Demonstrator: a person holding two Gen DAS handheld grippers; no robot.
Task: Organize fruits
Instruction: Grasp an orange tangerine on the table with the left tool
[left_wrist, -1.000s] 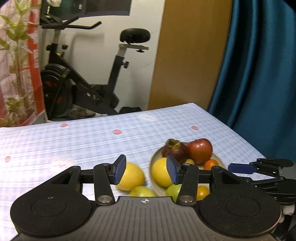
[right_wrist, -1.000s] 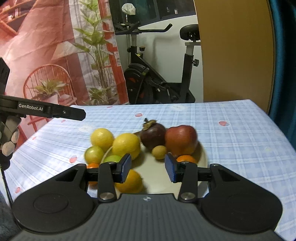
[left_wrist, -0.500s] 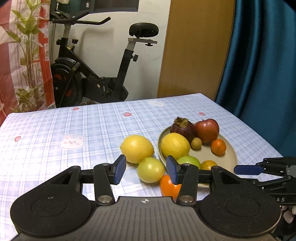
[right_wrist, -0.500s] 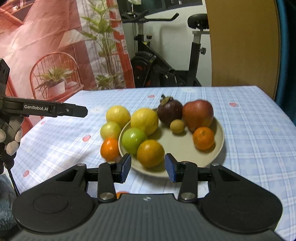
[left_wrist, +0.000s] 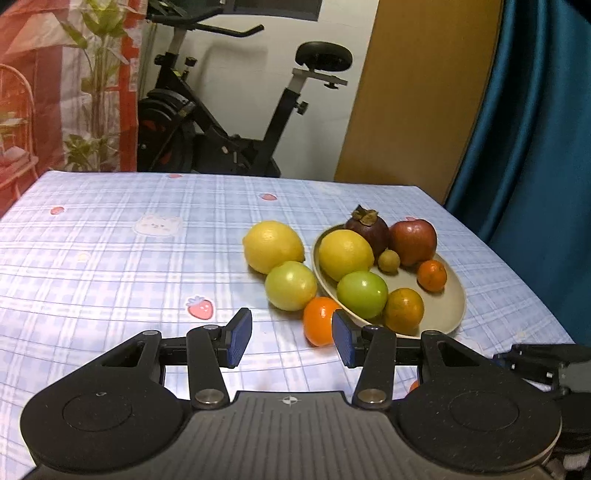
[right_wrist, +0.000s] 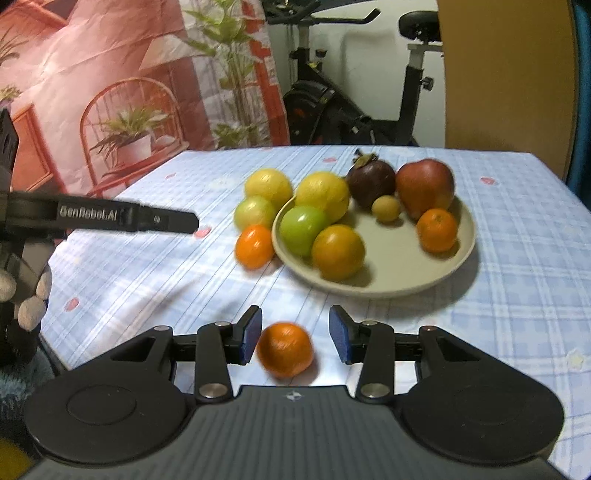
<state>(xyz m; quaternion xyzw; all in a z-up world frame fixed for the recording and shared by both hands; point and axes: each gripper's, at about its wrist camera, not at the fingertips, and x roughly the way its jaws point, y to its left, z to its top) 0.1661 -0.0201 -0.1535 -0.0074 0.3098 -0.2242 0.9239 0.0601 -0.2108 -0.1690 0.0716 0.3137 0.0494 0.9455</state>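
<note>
right wrist view shows the right hand-held gripper (right_wrist: 293, 334) spread wide around a loose orange (right_wrist: 285, 349) on the table (right_wrist: 517, 295), near its left pad and clasped by neither. left hand-held gripper (left_wrist: 291, 338) hangs open and empty beside the plate (left_wrist: 448, 308). judging by this, the grasp is in hand; next the pads must close gently, then lift it to the plate.

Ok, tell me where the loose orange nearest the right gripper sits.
In the right wrist view, the orange lies on the tablecloth between the right gripper's open fingers, nearer the left one, apart from the plate beyond it.
</note>
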